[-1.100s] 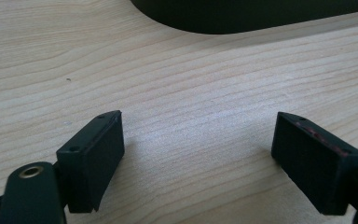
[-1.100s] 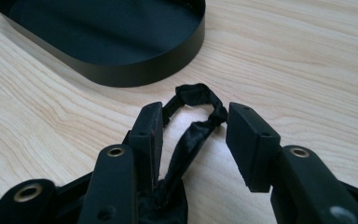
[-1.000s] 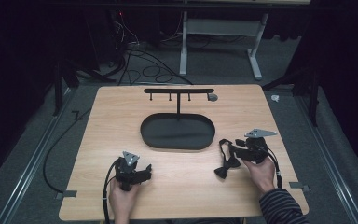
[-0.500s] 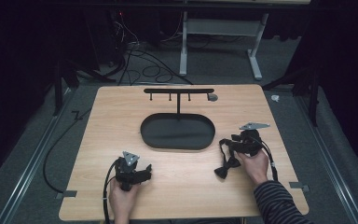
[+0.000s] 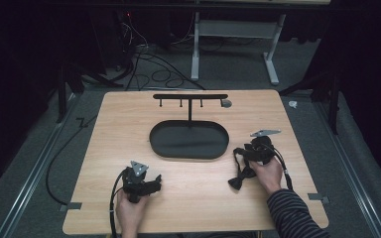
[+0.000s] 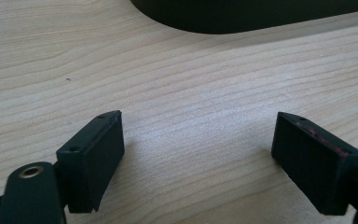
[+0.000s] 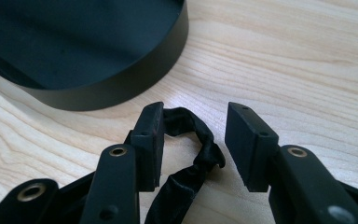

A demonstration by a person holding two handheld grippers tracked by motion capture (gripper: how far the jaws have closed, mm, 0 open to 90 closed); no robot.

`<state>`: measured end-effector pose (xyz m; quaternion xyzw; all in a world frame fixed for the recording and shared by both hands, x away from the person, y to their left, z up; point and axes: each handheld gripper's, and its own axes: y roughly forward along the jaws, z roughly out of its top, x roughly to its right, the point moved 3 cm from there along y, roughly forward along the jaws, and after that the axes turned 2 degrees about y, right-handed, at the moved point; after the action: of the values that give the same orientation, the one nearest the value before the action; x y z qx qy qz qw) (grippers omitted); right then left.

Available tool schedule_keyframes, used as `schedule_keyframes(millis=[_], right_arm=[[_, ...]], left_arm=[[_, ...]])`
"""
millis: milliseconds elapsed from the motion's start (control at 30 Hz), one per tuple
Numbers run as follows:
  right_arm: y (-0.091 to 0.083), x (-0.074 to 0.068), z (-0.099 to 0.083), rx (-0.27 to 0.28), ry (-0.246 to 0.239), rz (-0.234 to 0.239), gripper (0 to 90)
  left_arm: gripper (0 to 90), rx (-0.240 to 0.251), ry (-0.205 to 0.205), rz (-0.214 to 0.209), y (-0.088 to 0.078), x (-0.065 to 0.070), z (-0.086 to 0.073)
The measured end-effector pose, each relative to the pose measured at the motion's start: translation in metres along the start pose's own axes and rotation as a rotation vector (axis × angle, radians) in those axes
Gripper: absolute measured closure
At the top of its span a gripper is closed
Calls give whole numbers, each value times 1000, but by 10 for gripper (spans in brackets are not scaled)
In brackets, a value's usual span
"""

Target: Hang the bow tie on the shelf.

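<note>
A black bow tie (image 5: 239, 177) lies on the wooden table (image 5: 129, 134) at the right, its strap looping up toward the black oval tray (image 5: 188, 154). My right gripper (image 5: 241, 152) sits low over that strap, open. In the right gripper view the strap (image 7: 200, 154) curls between the jaws of my right gripper (image 7: 195, 112), close to the left jaw, and the tray wall (image 7: 121, 88) is just ahead. My left gripper (image 5: 152, 182) rests near the front left, open. In the left gripper view my left gripper (image 6: 198, 121) has only bare wood between its jaws.
A black T-shaped stand (image 5: 190, 96) with several small hooks rises from the back of the tray. The tray's edge (image 6: 242, 23) shows ahead in the left gripper view. Cables and a desk frame (image 5: 233, 44) lie on the floor beyond the table.
My right gripper has moved left and a little forward, up to the bow tie's strap. The left gripper has stayed put.
</note>
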<state>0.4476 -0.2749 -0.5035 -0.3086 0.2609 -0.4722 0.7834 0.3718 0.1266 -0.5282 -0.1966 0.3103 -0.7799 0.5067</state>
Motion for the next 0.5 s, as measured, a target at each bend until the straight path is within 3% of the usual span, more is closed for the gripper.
schedule_keyframes(millis=[333, 500], right_arm=[[9, 1, -4, -31, -1, -20, 590], [9, -3, -7, -12, -47, -66, 623]], left_arm=[[172, 2, -2, -1, 0, 0, 0], [172, 3, -2, -1, 0, 0, 0]])
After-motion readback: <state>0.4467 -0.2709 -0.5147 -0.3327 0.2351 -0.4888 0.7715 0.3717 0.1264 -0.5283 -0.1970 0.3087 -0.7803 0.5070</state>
